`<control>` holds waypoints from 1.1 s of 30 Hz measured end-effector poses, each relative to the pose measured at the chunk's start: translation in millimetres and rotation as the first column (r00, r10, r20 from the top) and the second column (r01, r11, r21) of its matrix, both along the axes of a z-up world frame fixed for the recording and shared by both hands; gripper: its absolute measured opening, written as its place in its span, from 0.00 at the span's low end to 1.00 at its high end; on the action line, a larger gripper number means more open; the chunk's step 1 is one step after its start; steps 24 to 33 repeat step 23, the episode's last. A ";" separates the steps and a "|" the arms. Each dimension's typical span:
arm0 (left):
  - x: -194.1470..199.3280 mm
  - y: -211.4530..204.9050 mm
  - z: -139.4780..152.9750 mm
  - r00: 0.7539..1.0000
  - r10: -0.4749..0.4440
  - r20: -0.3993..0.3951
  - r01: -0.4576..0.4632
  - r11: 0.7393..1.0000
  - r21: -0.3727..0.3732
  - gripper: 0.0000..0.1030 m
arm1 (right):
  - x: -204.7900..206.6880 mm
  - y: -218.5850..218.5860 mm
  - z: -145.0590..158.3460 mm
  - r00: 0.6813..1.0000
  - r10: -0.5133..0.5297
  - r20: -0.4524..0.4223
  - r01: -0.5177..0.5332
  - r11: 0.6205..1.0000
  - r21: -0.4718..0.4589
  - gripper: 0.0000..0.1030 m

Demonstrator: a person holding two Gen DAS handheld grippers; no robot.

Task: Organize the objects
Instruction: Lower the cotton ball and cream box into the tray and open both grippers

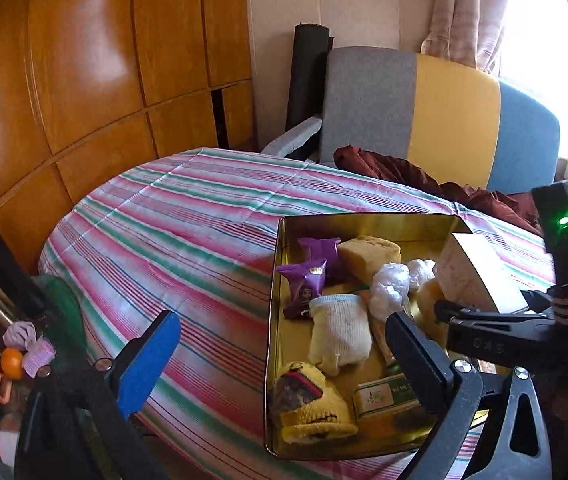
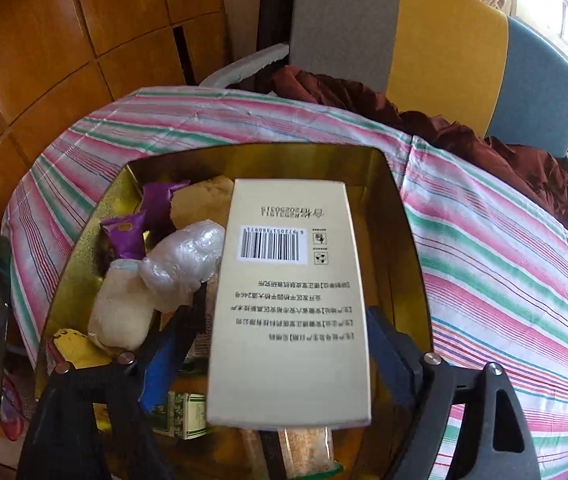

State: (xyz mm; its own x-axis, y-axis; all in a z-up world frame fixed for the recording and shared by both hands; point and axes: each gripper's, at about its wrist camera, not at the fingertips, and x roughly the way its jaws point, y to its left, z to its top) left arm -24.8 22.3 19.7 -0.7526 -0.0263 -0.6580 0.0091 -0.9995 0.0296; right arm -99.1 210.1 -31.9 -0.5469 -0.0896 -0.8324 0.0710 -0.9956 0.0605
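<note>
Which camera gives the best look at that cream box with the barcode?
The right wrist view: the cream box fills the middle, barcode and print facing the lens, between the right gripper and its open jaws. The left wrist view catches only an angled corner of it over the gold tin.

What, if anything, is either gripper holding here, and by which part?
Nothing. The left gripper is open and empty; the right gripper has its jaws either side of the cream cardboard box, pads clear of its long sides.
</note>
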 end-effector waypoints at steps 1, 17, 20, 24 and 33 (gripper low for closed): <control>1.2 -0.3 -0.2 1.000 0.004 0.000 -0.004 1.000 0.001 1.00 | 3.2 0.9 4.3 1.000 -0.005 -0.015 0.005 1.000 -0.005 0.84; 21.6 -1.5 -0.9 1.000 0.016 0.000 -0.016 0.999 0.031 0.99 | 68.4 7.6 32.0 0.988 -0.072 -0.140 0.072 0.997 -0.003 0.84; 25.3 -2.0 -1.5 1.000 0.014 0.000 -0.014 0.999 0.031 0.99 | 77.9 5.9 33.3 0.985 -0.075 -0.156 0.076 0.997 0.001 0.84; 28.3 -3.3 -2.5 1.000 0.020 0.009 -0.020 0.999 0.035 1.00 | 84.5 2.4 33.5 0.983 -0.072 -0.167 0.075 0.997 0.014 0.84; 28.3 -3.3 -2.5 1.000 0.020 0.009 -0.020 0.999 0.035 1.00 | 84.5 2.4 33.5 0.983 -0.072 -0.167 0.075 0.997 0.014 0.84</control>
